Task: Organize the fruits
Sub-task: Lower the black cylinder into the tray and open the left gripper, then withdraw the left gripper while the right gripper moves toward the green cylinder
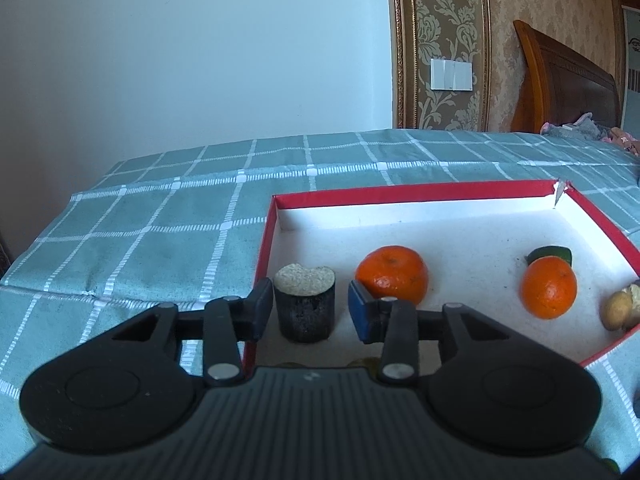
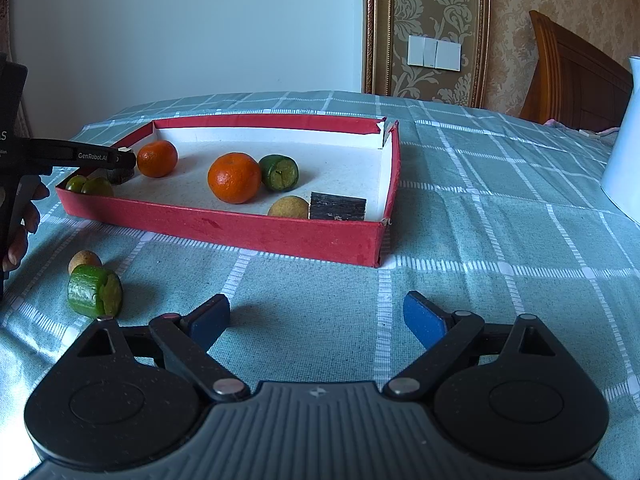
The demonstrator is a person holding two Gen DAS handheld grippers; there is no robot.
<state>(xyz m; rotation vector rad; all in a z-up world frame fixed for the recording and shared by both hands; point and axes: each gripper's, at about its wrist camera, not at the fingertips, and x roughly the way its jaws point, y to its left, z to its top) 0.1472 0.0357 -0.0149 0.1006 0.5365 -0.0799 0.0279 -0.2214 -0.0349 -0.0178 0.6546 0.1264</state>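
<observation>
Tray [image 2: 224, 226]: red, white-lined, holding two oranges [image 2: 234, 178], green piece [image 2: 279, 173], dark pieces [image 1: 306, 308].
Outside: green cut piece [image 2: 95, 290], tan ball [image 2: 84, 261] on cloth.

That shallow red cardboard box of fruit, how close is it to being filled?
Mostly filled. Two oranges, a green cut piece, a tan ball and a dark block already lie in the shallow red cardboard box. The left hand-held gripper straddles a dark pale-topped cylinder inside, a gap on one side. Left outside on the cloth: a green cylinder and a small tan ball.
</observation>
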